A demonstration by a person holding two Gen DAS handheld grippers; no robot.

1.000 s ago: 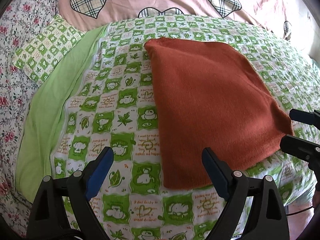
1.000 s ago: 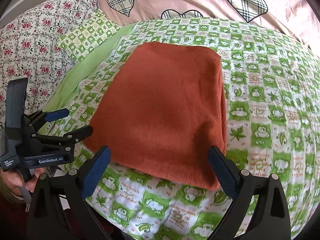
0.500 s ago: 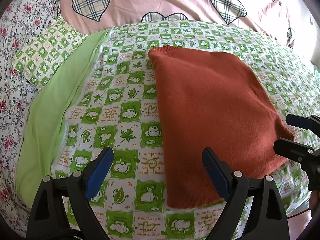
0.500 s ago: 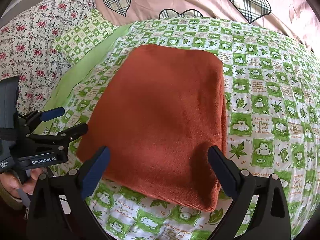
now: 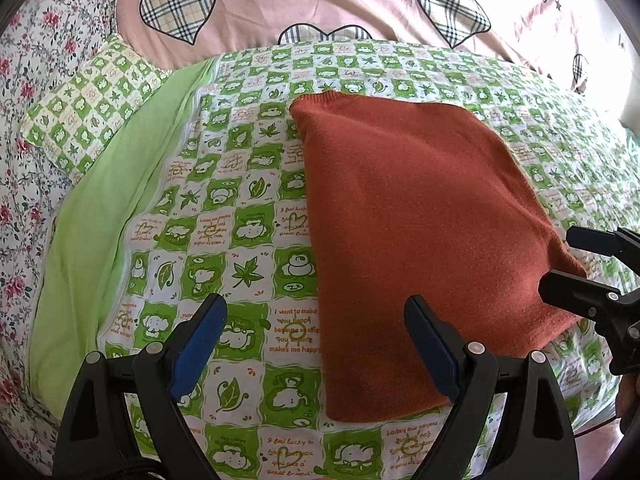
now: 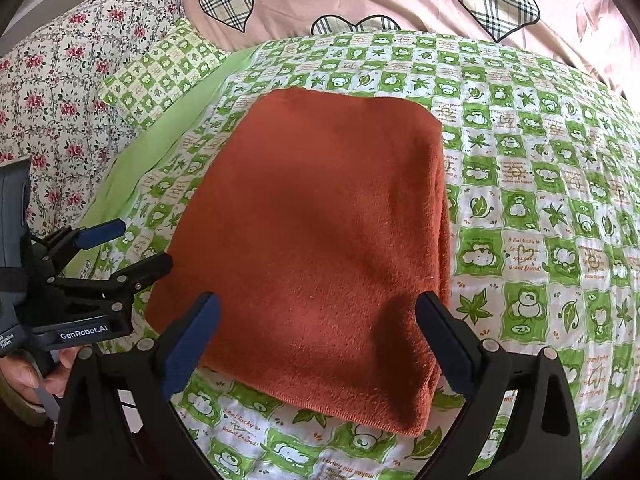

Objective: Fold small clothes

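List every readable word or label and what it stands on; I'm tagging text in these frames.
"GenRobot.AI": white print on the body of the left tongs, right wrist view.
"I want to make you happy because seeing you smiling makes me happy": orange script on the green quilt.
"great friend": also on the quilt.
Small label on the left tongs' edge: too small to read.

Daylit bed (image 5: pixel 248 208) with green-checked cover, pink heart quilt (image 5: pixel 320 0) behind.
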